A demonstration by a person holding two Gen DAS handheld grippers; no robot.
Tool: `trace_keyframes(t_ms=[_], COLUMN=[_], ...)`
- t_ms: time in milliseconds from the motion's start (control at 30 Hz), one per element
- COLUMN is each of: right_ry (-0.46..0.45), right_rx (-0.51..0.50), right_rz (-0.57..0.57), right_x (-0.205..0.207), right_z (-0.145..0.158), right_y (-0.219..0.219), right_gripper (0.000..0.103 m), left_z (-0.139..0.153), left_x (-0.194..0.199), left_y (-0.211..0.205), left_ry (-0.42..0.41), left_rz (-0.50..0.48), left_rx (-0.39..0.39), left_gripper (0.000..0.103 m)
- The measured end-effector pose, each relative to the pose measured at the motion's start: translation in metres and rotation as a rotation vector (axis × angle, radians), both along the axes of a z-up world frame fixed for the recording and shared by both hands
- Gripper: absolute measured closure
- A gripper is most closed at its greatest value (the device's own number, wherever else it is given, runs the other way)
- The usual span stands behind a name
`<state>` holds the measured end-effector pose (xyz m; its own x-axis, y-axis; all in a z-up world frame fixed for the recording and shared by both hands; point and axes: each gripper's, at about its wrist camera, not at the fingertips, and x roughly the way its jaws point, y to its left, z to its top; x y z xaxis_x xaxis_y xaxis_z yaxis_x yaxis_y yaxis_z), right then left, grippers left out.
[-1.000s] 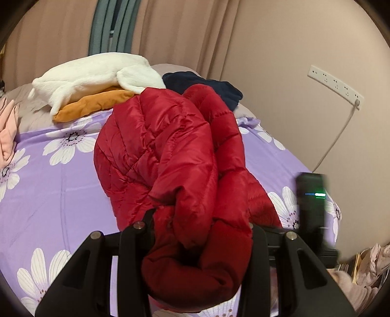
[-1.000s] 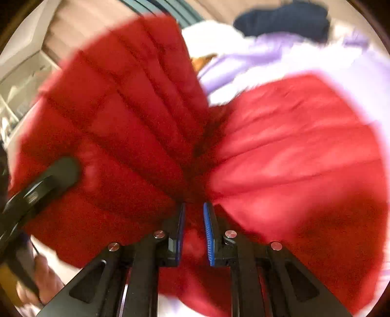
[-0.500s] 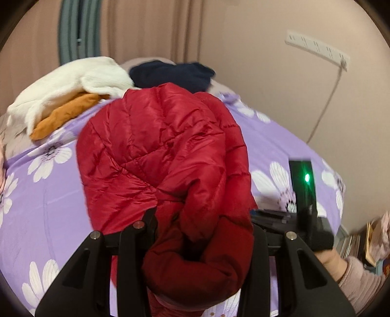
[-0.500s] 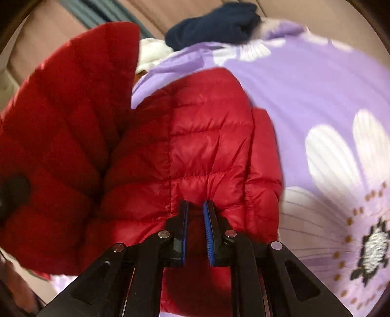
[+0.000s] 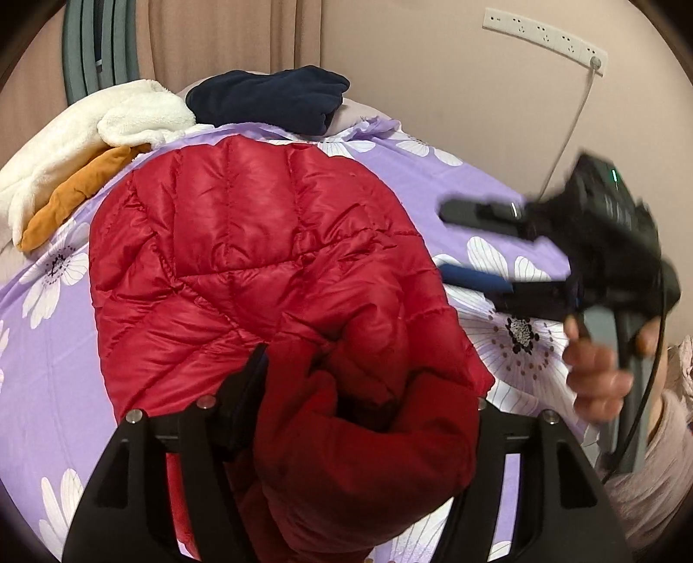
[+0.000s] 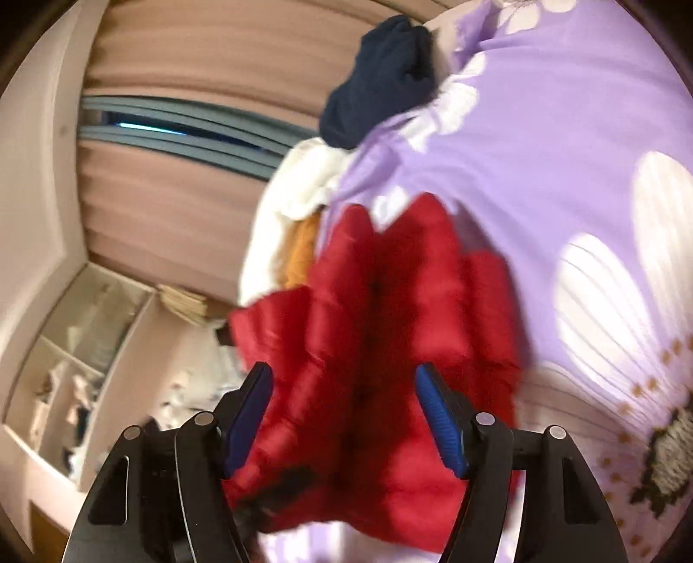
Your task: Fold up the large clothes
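A red quilted jacket (image 5: 260, 242) lies folded over on the purple flowered bedspread (image 5: 433, 173). My left gripper (image 5: 368, 389) has its jaws opening, and a thick roll of the jacket's sleeve and hem still fills the gap and covers the right finger. My right gripper (image 5: 444, 240), held in a hand (image 5: 597, 372), hovers just right of the jacket; its jaws are opening and stand wide with nothing pressed between them. In the blurred right wrist view the jacket (image 6: 390, 281) lies ahead of the spread blue pads (image 6: 442, 424) of the right gripper (image 6: 342, 381).
At the head of the bed lie a white plush garment (image 5: 108, 117), an orange garment (image 5: 73, 199) and a navy garment (image 5: 273, 99). A power strip (image 5: 545, 37) with a cord hangs on the wall to the right. Open shelves (image 6: 78, 346) stand beyond the bed.
The right gripper let go of the jacket edge, opened wide and drew back to the right. The left gripper's jaws spread a little and came lower over the jacket, which now lies flatter.
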<state>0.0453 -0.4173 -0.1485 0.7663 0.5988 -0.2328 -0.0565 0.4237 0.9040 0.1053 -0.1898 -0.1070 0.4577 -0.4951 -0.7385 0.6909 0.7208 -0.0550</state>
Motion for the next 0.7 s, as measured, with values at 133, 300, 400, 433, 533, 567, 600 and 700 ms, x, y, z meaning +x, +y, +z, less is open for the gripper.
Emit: trace_keyframes(t_ms=[133,300,400,433,533,567,600,700], right_ry=[-0.023,0.007,-0.009,-0.023,-0.036,-0.033,-0.032,-0.019], right_rx=[-0.065,-0.254,-0.329,-0.361,-0.380,-0.374,-0.366,-0.344], right_rz=[0.107,0.156,0.156,0.148,0.122,0.110,0.104,0.076], right_x=[0.023,0.048,0.054,0.052,0.055,0.054,0.059,0.060], right_z=[0.028,0.046,0.048,0.051,0.048,0.047,0.043,0.035], right_y=[0.030,0.055,0.055,0.057,0.052,0.050,0.046,0.040], right_gripper=[0.034,0.064,0.078,0.080,0.086,0.087,0.087,0.088], left_z=[-0.001,0.001,0.002,0.003,0.007,0.010,0.013,0.023], left_x=[-0.006,-0.006,-0.006,-0.007,-0.009,-0.012,-0.012,-0.020], left_y=[-0.004,-0.004,-0.003,-0.003,-0.001,0.001,0.002,0.007], left_ry=[-0.011,-0.008,-0.001,0.001,0.009,0.019,0.026,0.039], left_rz=[0.001,0.009,0.013,0.015,0.019,0.018,0.015,-0.002], left_rx=[0.015,0.017,0.015,0.011,0.004,-0.005,-0.014,-0.041], left_gripper=[0.038,0.038,0.038,0.038,0.038,0.038,0.038,0.038])
